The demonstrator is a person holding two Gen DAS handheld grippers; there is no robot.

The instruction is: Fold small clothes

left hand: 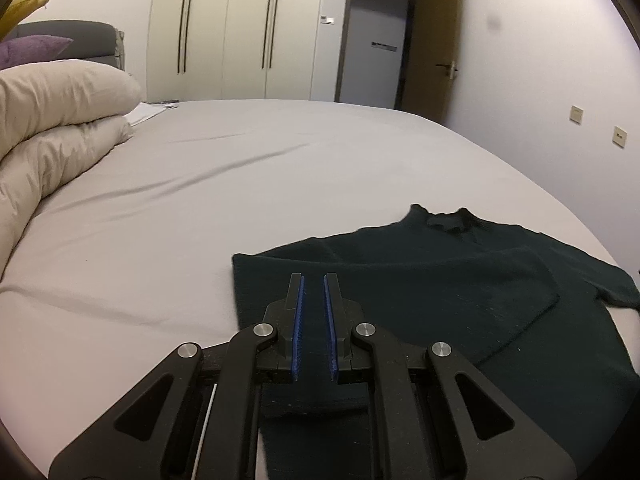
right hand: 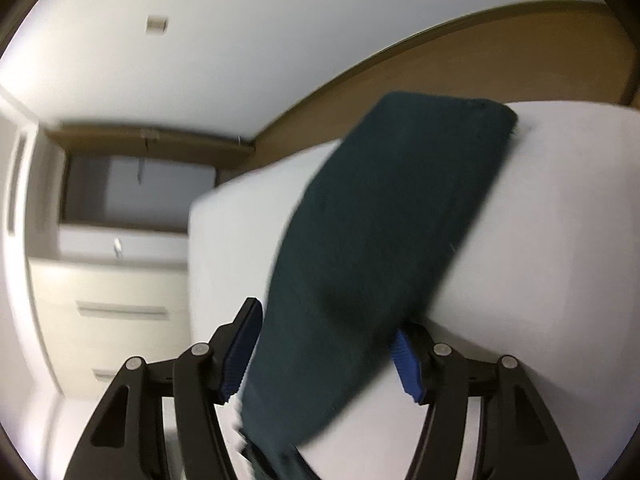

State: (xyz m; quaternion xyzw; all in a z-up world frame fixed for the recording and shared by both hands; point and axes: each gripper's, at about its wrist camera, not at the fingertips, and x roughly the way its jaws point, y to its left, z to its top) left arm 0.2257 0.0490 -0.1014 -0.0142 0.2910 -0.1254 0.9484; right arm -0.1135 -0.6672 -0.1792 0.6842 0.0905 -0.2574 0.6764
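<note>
A dark green sweater (left hand: 440,292) lies flat on the grey bed sheet (left hand: 200,200), collar away from me, one sleeve folded across its body. My left gripper (left hand: 314,280) hovers over the sweater's near left part, its blue pads a narrow gap apart with nothing between them. In the tilted, blurred right wrist view, a sleeve of the sweater (right hand: 380,220) lies over the bed's edge. My right gripper (right hand: 324,328) is wide open, with the sleeve between its jaws, not clamped.
A rolled beige duvet (left hand: 52,128) and pillows sit at the left of the bed. White wardrobes (left hand: 232,28) and an open door (left hand: 432,40) stand behind. A cream drawer unit (right hand: 108,304) stands beside the bed in the right wrist view.
</note>
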